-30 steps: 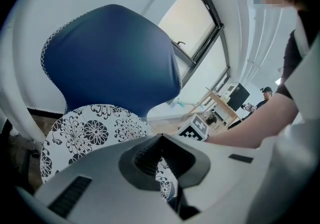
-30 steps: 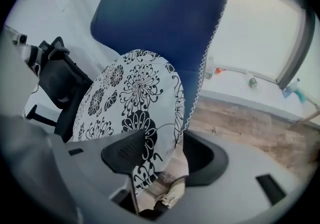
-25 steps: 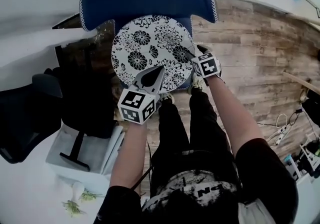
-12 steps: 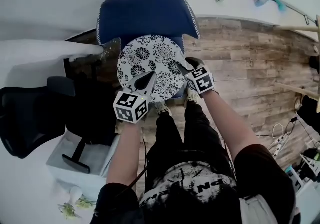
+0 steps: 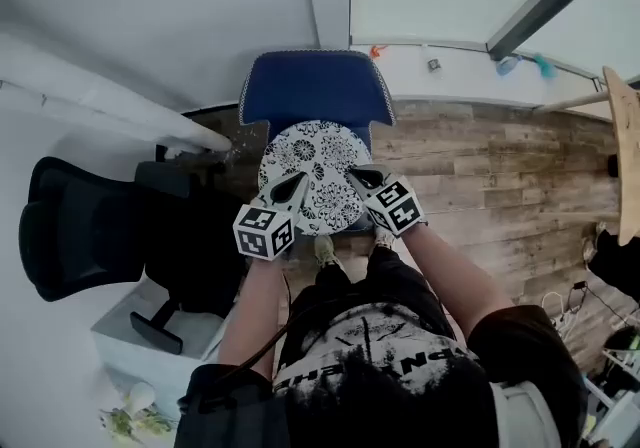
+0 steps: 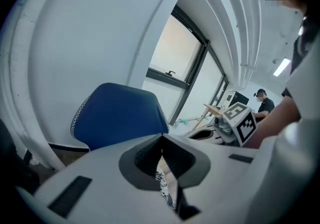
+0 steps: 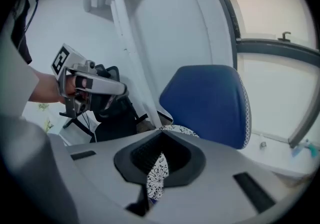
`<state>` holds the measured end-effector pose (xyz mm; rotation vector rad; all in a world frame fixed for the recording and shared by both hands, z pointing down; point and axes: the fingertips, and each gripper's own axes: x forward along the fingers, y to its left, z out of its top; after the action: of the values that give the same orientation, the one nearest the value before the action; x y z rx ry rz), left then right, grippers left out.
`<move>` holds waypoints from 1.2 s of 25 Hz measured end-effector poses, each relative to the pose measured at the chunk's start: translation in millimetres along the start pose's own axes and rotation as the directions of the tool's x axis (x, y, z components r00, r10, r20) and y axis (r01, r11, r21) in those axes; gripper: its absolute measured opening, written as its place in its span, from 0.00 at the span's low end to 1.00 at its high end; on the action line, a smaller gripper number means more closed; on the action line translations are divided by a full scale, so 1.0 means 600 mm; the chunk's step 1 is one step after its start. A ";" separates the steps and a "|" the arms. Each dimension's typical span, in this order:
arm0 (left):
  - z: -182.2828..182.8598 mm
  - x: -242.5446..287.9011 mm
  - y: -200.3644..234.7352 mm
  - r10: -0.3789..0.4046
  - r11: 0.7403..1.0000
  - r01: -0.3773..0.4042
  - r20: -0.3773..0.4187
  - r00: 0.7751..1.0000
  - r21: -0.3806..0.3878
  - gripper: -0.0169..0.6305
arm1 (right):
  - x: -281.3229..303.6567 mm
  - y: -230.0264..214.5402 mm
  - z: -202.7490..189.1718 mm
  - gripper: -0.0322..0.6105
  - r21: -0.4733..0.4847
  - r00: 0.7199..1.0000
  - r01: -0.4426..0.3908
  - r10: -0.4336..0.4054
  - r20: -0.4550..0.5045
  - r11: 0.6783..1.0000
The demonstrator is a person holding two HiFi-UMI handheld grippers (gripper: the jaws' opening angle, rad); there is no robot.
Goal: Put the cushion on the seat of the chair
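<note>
A round cushion (image 5: 312, 174) with a black-and-white flower print hangs over the seat of the blue chair (image 5: 315, 86), held by its near edge on both sides. My left gripper (image 5: 290, 188) is shut on the cushion's left near edge, and a strip of the print (image 6: 163, 190) shows between its jaws. My right gripper (image 5: 362, 176) is shut on the right near edge, with patterned fabric (image 7: 157, 173) pinched between its jaws. The chair's back (image 6: 117, 113) rises behind both grippers (image 7: 207, 100). The seat is mostly hidden under the cushion.
A black office chair (image 5: 80, 236) stands at the left beside a white box (image 5: 150, 346). A white pipe (image 5: 110, 111) runs along the wall. Wooden floor (image 5: 480, 176) stretches right to a wooden tabletop edge (image 5: 625, 156). The person's legs stand right in front of the chair.
Both grippers have risen with the cushion between them. The head camera has pulled up and back, so the chair and cushion look smaller and more wall and window show.
</note>
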<state>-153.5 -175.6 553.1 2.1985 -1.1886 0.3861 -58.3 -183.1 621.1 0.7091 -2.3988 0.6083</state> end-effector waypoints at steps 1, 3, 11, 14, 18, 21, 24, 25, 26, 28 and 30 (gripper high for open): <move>0.009 -0.010 -0.003 -0.002 1.000 0.002 0.008 1.000 0.014 0.05 | -0.010 0.016 0.013 0.08 -0.019 1.000 -0.006 0.007 0.013 1.000; 0.032 -0.029 -0.009 -0.009 0.999 0.007 0.034 0.999 0.041 0.05 | -0.028 0.043 0.043 0.08 -0.042 0.999 -0.016 0.018 0.050 0.999; 0.102 -0.110 -0.024 -0.038 0.986 0.018 0.115 0.993 0.165 0.05 | -0.117 0.113 0.173 0.08 -0.152 0.973 -0.006 0.041 0.226 0.988; 0.115 -0.148 -0.028 -0.047 0.982 0.020 0.140 0.989 0.188 0.05 | -0.145 0.133 0.210 0.08 -0.162 0.957 0.006 0.041 0.287 0.987; 0.150 -0.192 -0.038 -0.053 0.977 0.011 0.189 0.981 0.215 0.05 | -0.174 0.148 0.253 0.08 -0.173 0.936 0.010 0.052 0.348 0.985; 0.161 -0.213 -0.036 -0.047 0.973 -0.001 0.203 0.978 0.231 0.05 | -0.177 0.166 0.270 0.08 -0.170 0.927 -0.007 0.070 0.369 0.985; 0.163 -0.225 -0.029 -0.037 0.973 -0.012 0.212 0.977 0.229 0.05 | -0.172 0.182 0.285 0.08 -0.170 0.918 -0.018 0.083 0.387 0.985; 0.162 -0.231 -0.027 -0.034 0.974 -0.016 0.214 0.976 0.224 0.05 | -0.170 0.188 0.289 0.08 -0.169 0.916 -0.022 0.088 0.391 0.985; 0.161 -0.236 -0.025 -0.030 0.976 -0.018 0.216 0.976 0.218 0.05 | -0.166 0.193 0.291 0.08 -0.173 0.916 -0.024 0.091 0.392 0.985; 0.159 -0.244 -0.022 -0.026 0.978 -0.021 0.219 0.975 0.209 0.05 | -0.158 0.201 0.292 0.08 -0.188 0.918 -0.023 0.096 0.385 0.982; 0.155 -0.248 -0.019 -0.023 0.978 -0.023 0.218 0.976 0.207 0.05 | -0.149 0.207 0.292 0.08 -0.194 0.919 -0.028 0.101 0.382 0.981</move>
<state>-229.4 -131.9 400.4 2.4733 -1.3158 0.2842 -136.5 -155.2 403.6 0.7266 -2.8113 0.2789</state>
